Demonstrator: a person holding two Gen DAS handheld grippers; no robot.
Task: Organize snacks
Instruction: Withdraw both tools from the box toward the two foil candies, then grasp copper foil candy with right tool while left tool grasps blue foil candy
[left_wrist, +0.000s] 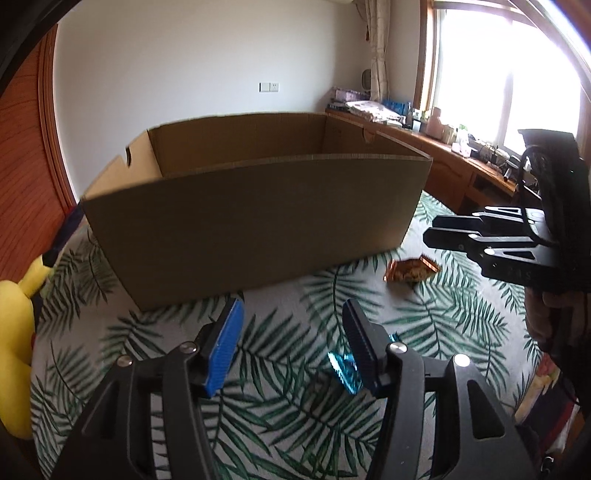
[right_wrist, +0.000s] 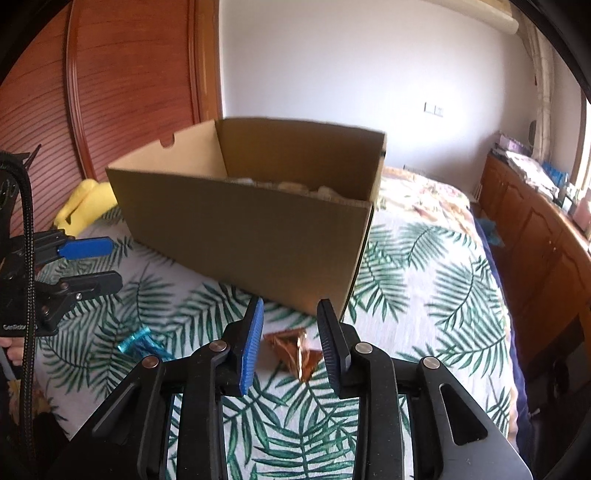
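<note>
An open cardboard box (left_wrist: 251, 221) (right_wrist: 251, 236) stands on the leaf-print bedspread, with pale packets (right_wrist: 295, 186) showing over its rim. A shiny blue snack (left_wrist: 343, 371) (right_wrist: 138, 343) lies just beyond my left gripper (left_wrist: 291, 314), partly hidden by its right finger. That gripper is open and holds nothing. A copper-brown snack (left_wrist: 410, 271) (right_wrist: 295, 352) lies in front of the box. My right gripper (right_wrist: 291, 332) hovers over it, jaws narrowly apart and not pressing on it. Each gripper shows in the other's view: the right gripper (left_wrist: 430, 229) and the left gripper (right_wrist: 107, 264).
A yellow plush toy (left_wrist: 14, 332) (right_wrist: 85, 206) lies at the box's left, against the wooden headboard (right_wrist: 110, 92). A wooden cabinet (right_wrist: 535, 229) with clutter on top runs along the bed's right side under the window. The bedspread (left_wrist: 288, 424) stretches in front of the box.
</note>
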